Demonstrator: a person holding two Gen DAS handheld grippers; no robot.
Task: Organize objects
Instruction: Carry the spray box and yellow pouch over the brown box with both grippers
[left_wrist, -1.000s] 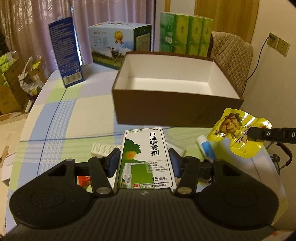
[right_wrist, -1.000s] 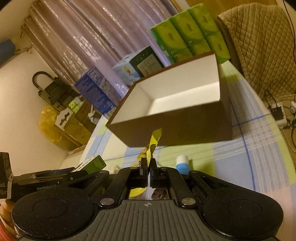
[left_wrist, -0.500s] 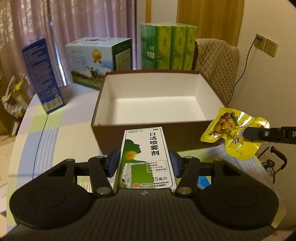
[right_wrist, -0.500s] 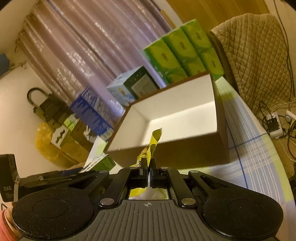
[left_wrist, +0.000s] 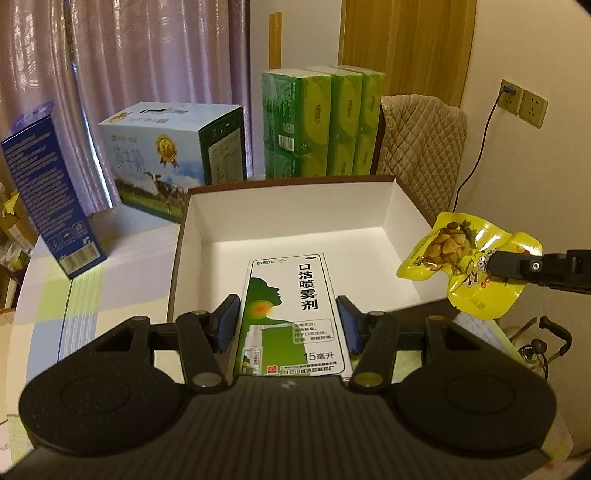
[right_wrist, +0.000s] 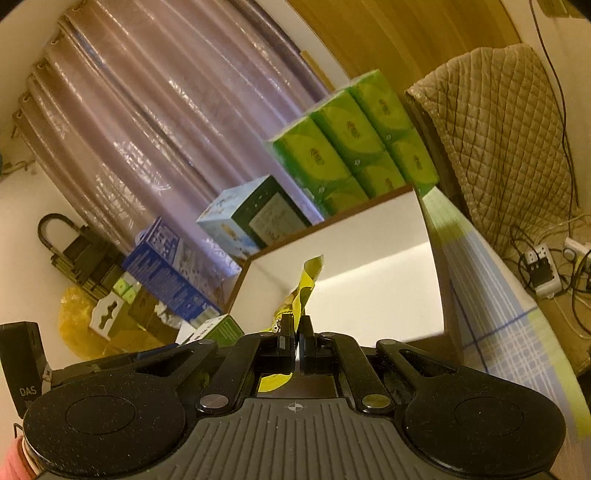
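Box (left_wrist: 402, 206), brown outside and white inside, centre of the left view: nothing lies in it yet. Spray carton (left_wrist: 291, 314), green and white: clamped flat between the left gripper's (left_wrist: 288, 323) blue pads, poised over the box's near edge, lower centre of frame. Snack pouch (left_wrist: 465, 266), yellow: pinched by its edge in the right gripper (right_wrist: 295, 334), jaws nearly touching, at the box's right rim. Judged progress: two items carried to the box, neither released; both drops remain.
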